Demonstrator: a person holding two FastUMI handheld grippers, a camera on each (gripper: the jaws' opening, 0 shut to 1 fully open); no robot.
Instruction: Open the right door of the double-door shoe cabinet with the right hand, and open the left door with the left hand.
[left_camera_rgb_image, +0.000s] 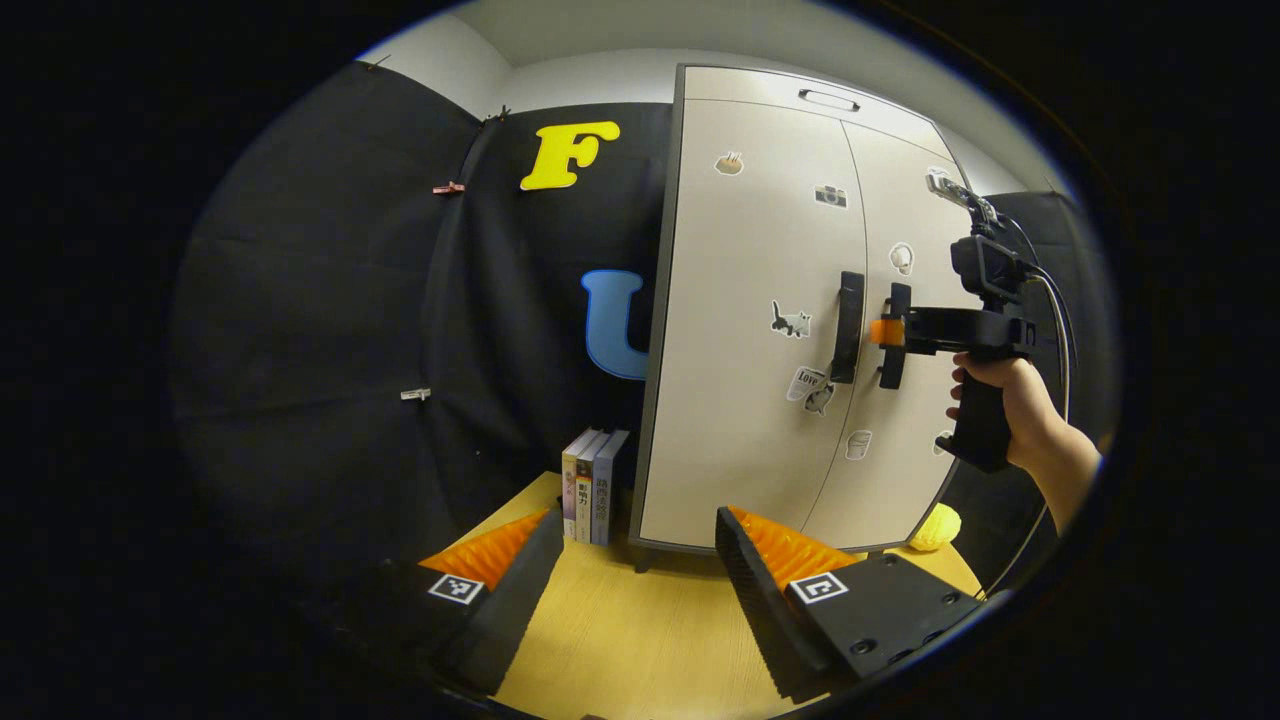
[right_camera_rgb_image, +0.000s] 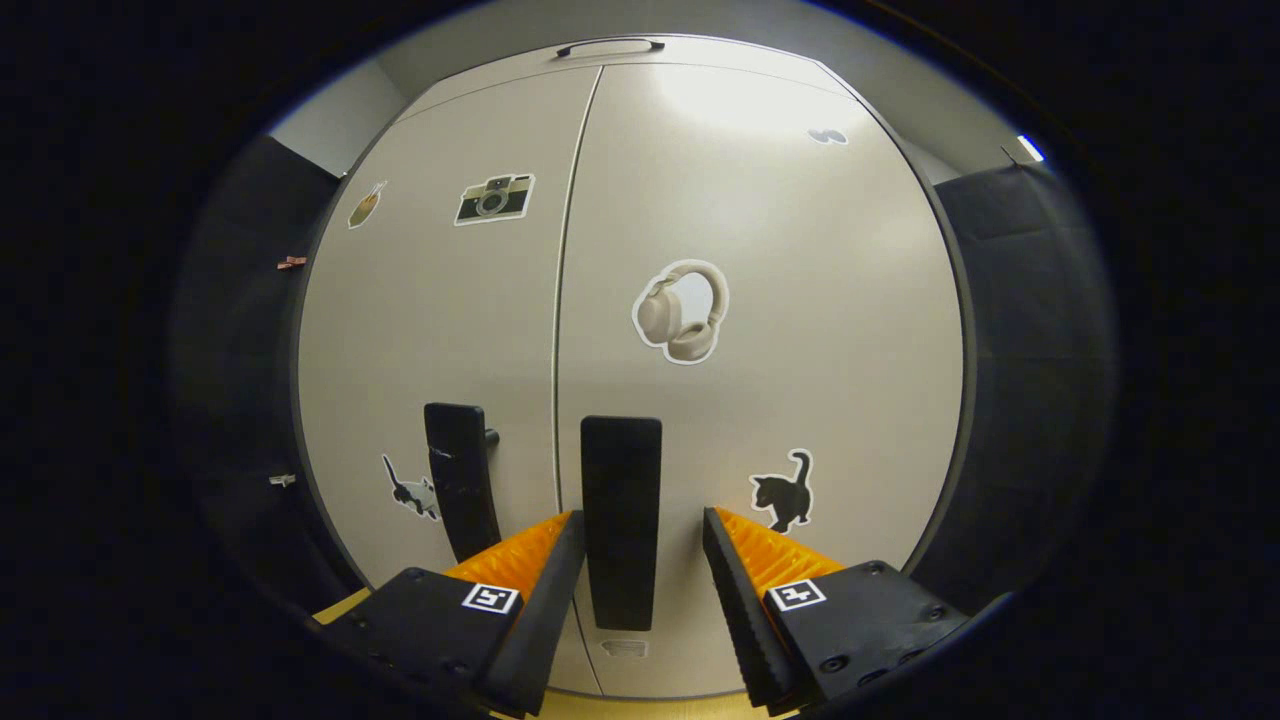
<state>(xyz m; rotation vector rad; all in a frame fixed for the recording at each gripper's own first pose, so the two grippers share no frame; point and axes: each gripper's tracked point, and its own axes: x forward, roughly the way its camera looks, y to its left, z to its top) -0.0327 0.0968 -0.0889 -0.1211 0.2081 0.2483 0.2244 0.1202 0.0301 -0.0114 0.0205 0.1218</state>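
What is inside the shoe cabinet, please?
That cannot be seen: both doors are closed. The left door and right door cover the inside. Only stickers and two handles show on the cabinet front.

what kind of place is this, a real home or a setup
Likely a staged recording booth, not a home: black cloth lines the walls, and a stickered shoe cabinet stands on a wooden tabletop beside a few books.

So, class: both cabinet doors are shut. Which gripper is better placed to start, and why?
Right. The right gripper already has the right door's handle between its open fingers. The left gripper hangs back over the table, well short of the left door's handle.
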